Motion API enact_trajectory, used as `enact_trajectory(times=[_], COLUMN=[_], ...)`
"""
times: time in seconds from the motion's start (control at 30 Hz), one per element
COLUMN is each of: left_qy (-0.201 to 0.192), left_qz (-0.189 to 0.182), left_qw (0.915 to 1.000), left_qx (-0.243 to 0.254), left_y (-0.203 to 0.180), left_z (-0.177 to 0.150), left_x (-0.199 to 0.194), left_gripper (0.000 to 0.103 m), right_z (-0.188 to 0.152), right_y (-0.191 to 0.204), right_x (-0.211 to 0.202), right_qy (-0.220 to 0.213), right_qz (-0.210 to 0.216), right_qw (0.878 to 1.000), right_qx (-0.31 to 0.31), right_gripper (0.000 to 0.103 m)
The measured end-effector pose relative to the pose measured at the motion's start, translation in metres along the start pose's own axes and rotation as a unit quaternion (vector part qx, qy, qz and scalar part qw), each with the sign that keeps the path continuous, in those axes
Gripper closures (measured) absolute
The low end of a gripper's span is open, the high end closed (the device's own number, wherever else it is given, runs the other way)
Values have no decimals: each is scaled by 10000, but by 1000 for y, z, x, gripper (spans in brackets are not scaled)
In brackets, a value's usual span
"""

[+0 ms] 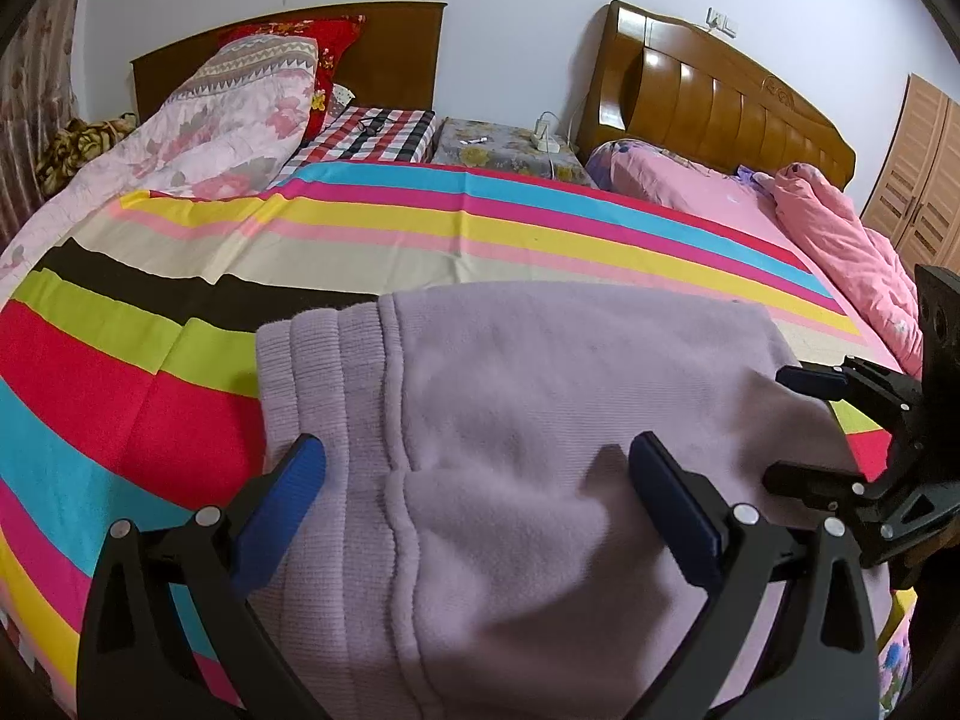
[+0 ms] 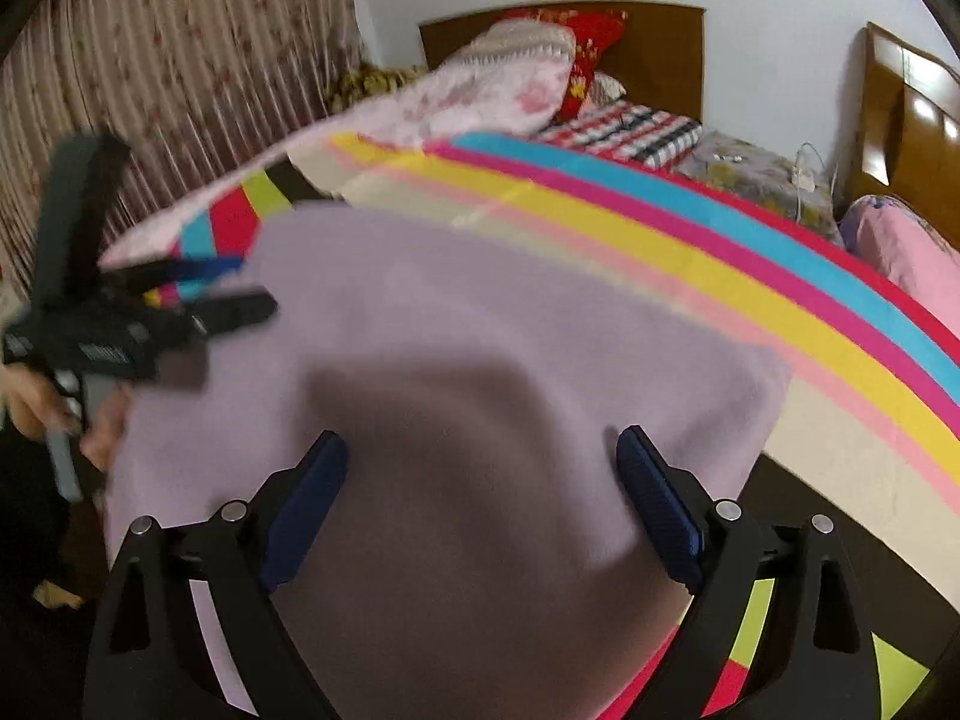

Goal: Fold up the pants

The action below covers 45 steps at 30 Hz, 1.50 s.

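Note:
Lilac fleece pants (image 1: pixel 516 420) lie folded on the striped bedsheet (image 1: pixel 420 228), ribbed waistband toward the left. My left gripper (image 1: pixel 477 468) hovers open just above the pants, its blue pads wide apart and empty. My right gripper (image 2: pixel 483 456) is also open and empty over the pants (image 2: pixel 480 348). In the left wrist view the right gripper (image 1: pixel 780 426) is at the pants' right edge. In the right wrist view the left gripper (image 2: pixel 246 285) is at the pants' left edge, blurred.
A floral quilt (image 1: pixel 198 132) and red pillow (image 1: pixel 327 54) lie at the head of the bed. A nightstand (image 1: pixel 510 147) with a power strip stands between the beds. A pink duvet (image 1: pixel 852 252) lies on the second bed. Curtains (image 2: pixel 180 60) hang at the left.

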<state>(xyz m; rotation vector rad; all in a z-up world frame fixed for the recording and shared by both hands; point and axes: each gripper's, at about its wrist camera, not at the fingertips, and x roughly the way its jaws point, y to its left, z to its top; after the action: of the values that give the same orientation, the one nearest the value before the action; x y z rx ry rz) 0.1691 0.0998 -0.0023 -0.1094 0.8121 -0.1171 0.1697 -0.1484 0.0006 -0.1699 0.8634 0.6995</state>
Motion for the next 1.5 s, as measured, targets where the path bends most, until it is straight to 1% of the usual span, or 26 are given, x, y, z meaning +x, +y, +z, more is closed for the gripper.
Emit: enact_trajectory(times=[0.07,0.17,0.23,0.27,0.3,0.37,0.43,0.53,0.6,0.63,0.73,0.8,0.93,1.0,1.03,1.07,1.1,1.13,1.17,1.23,1.27,1.37,1.43,1.5], left_qy=[-5,-16,-17,-18,-23,-30,-23,-22,-33,-47,-71,-90,-158,-163,-198,-300,-537,-648,-698,-1009,-1265,-1741,-1902,-1925], left_qz=[3,12,31,34,40,60,90,169,206,236,304,355,502,544,607,715,933,1090,1101,995,1027,1166,1172,998], left_qw=[10000,10000,10000,10000,10000,10000,10000,9999,9998,9997,9995,9993,9984,9982,9978,9969,9941,9919,9914,9899,9866,9775,9744,9762], left_qx=[-10,-26,-16,-14,-16,-11,-2,28,19,9,-42,-102,-197,-196,-176,-136,-103,-119,-128,-74,-1,249,263,109], left_y=[0,1,2,2,2,1,0,-3,-4,-5,-4,-2,-1,-1,-3,-5,-8,-12,-16,-26,-35,-52,-57,-57], left_z=[0,0,0,0,-1,-2,-2,-3,-2,-2,-2,-3,-4,-5,-6,-7,-12,-19,-25,-39,-51,-75,-89,-100], left_x=[0,1,1,1,1,0,0,-1,-1,-1,-2,-3,-5,-6,-9,-14,-27,-41,-51,-82,-105,-148,-165,-173], left_gripper=[2,2,2,2,2,2,2,2,2,2,2,2,2,2,2,2,2,2,2,2,2,2,2,2], right_z=[3,-2,-12,-22,-27,-43,-54,-70,-81,-88,-108,-121,-143,-154,-156,-158,-159,-157,-154,-149,-147,-147,-151,-154], right_y=[3,17,31,41,46,55,61,64,67,70,78,81,85,86,86,87,89,92,94,95,97,98,99,103], right_x=[-12,-34,-43,-44,-43,-43,-48,-63,-70,-75,-87,-96,-127,-143,-148,-153,-159,-166,-173,-181,-188,-193,-194,-194], right_qy=[-82,-352,-337,-224,-159,-88,-129,-234,-278,-280,-244,-247,-550,-798,-854,-923,-1030,-1197,-1365,-1665,-1879,-2158,-2293,-2339], right_qz=[-89,144,328,415,382,128,-89,-137,-264,-340,-409,-356,-326,-204,-171,-181,-283,-460,-651,-942,-1083,-1255,-1295,-1363], right_qw=[9998,9990,9988,9989,9991,9998,9997,9996,9992,9989,9986,9983,9943,9894,9876,9856,9840,9817,9786,9716,9659,9562,9503,9475], right_qx=[173,231,110,-1,-41,-145,-206,80,104,143,228,383,853,1197,1308,1408,1425,1411,1395,1395,1412,1530,1664,1703], right_gripper=[14,14,14,14,14,14,14,13,12,5,5,5,5,5,5,5,5,5,5,5,5,5,5,5])
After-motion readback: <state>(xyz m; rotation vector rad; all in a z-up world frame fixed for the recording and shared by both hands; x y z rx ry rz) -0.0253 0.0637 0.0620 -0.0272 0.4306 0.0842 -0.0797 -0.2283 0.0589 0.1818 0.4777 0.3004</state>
